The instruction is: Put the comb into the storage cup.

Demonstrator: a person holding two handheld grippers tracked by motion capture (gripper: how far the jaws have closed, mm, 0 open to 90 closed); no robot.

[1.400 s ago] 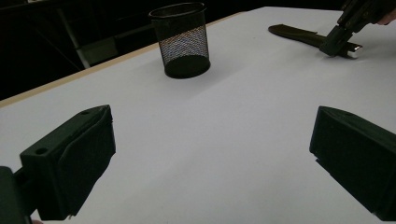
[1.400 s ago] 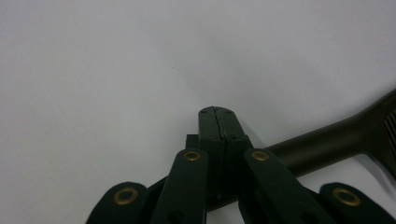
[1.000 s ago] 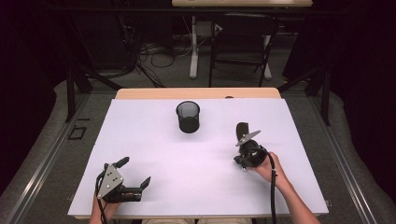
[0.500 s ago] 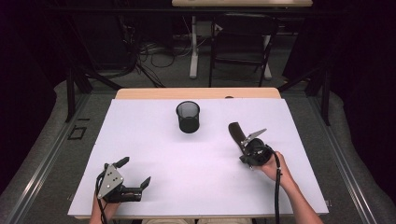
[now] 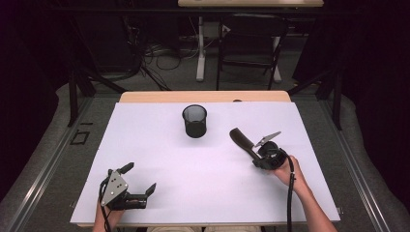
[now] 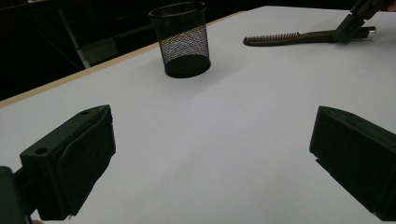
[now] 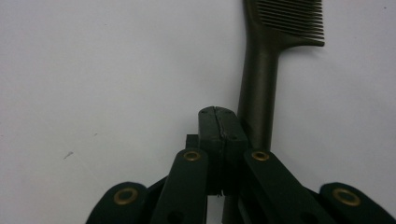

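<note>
**Comb gripped at the handle, cup not yet reached**

A dark comb point(image 5: 241, 140) is seen near the right of the white desk point(image 5: 159, 159), its toothed end pointed toward the mesh cup point(image 5: 195, 121), which stands upright near the desk's far middle, well apart from the comb. In the high view the comb's handle end is met by the right gripper point(image 5: 256, 155). In the right gripper view its jaws are pressed together, with the handle point(image 7: 257, 93) running out from just beside them; the comb is judged to be pinched by its handle, though the exact contact is hidden beneath the jaws. In the left gripper view the comb point(image 6: 289, 37) appears to lie low and nearly flat over the desk, and whether it is lifted clear cannot be told.

The left gripper point(image 5: 140, 186) is held at the near left corner with its jaws spread wide and nothing between them.

The step in hand is judged to be the pick-up of the comb. The next move calls for the comb to be raised, carried over the cup's rim point(image 6: 177, 9), tipped upright and released inside. A firm pinch is needed, since a long comb held at one end may swing.
</note>
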